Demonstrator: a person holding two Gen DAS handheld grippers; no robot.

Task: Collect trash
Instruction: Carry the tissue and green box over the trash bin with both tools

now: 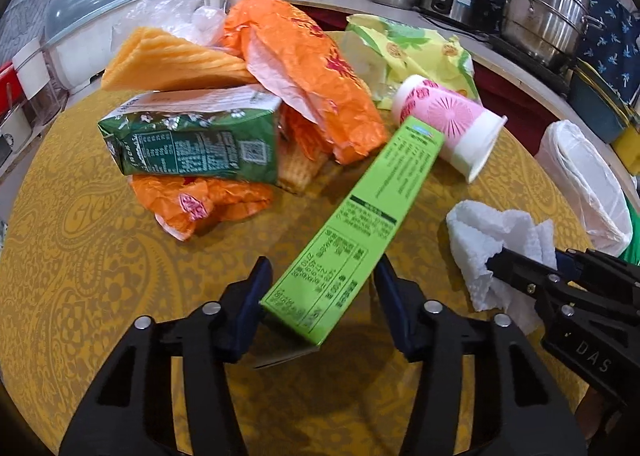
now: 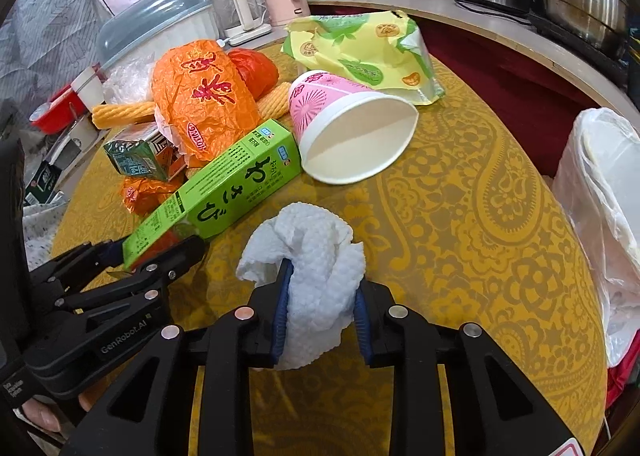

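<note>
My left gripper (image 1: 320,288) is shut on the near end of a long light-green box (image 1: 352,232), which slants up off the yellow table; the box also shows in the right wrist view (image 2: 216,196). My right gripper (image 2: 320,308) is shut on a crumpled white paper towel (image 2: 316,268), also in the left wrist view (image 1: 492,240). Behind lie a pink paper cup on its side (image 2: 348,128), an orange wrapper (image 2: 204,100), a dark-green carton (image 1: 192,140), a yellow-green bag (image 2: 360,48) and a ridged orange cloth (image 1: 168,64).
A white bin lined with a plastic bag (image 2: 604,208) stands at the table's right edge. A grey-lidded food cover (image 2: 156,28), a kettle, bottles and steel pots (image 1: 544,20) line the counter behind. The round table (image 2: 460,216) has a yellow patterned cloth.
</note>
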